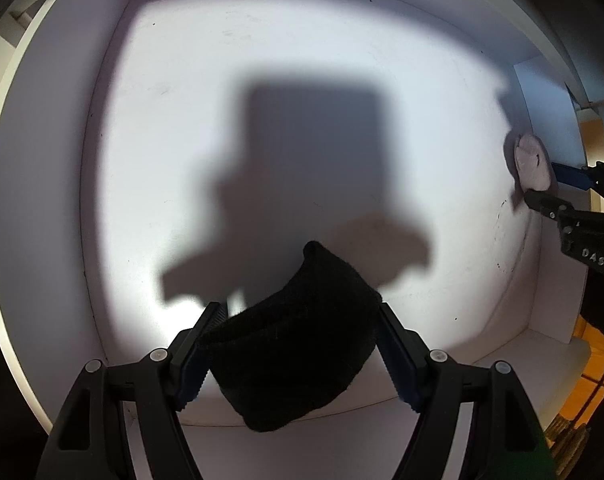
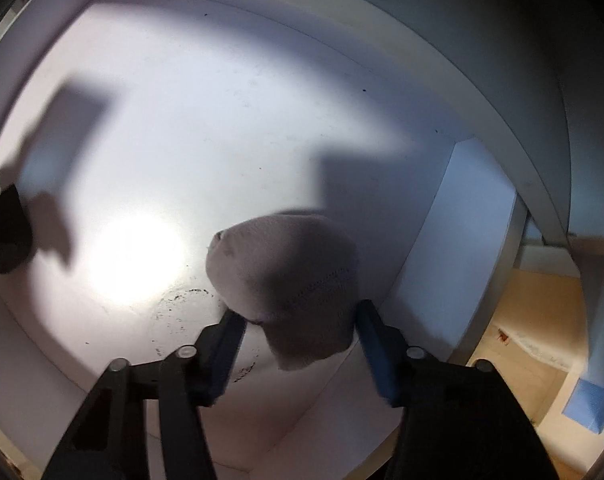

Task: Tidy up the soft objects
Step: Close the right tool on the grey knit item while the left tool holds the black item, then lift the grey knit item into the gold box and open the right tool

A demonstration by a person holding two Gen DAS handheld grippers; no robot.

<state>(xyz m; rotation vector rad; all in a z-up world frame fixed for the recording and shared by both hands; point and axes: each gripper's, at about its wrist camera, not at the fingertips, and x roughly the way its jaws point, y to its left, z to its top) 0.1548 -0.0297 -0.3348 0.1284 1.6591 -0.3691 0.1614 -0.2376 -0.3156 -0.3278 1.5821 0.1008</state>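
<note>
Both bundles are hanging over the white drawer floor [image 1: 302,60], the left hand-held gripper [image 1: 298,344] clamping the black sock roll [image 1: 298,344] near its front edge, the right hand-held gripper [image 2: 298,332] pinching the pale grey sock roll [image 2: 290,272] near the right wall, where it is risking slipping or unrolling.

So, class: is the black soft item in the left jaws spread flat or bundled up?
Bundled up. The black soft item forms a thick, rounded lump between the left gripper jaws, not a flat sheet.

Bright glare pools centrally, hard shadows fall across it, fisheye edges darken, right view slightly blurred.
</note>
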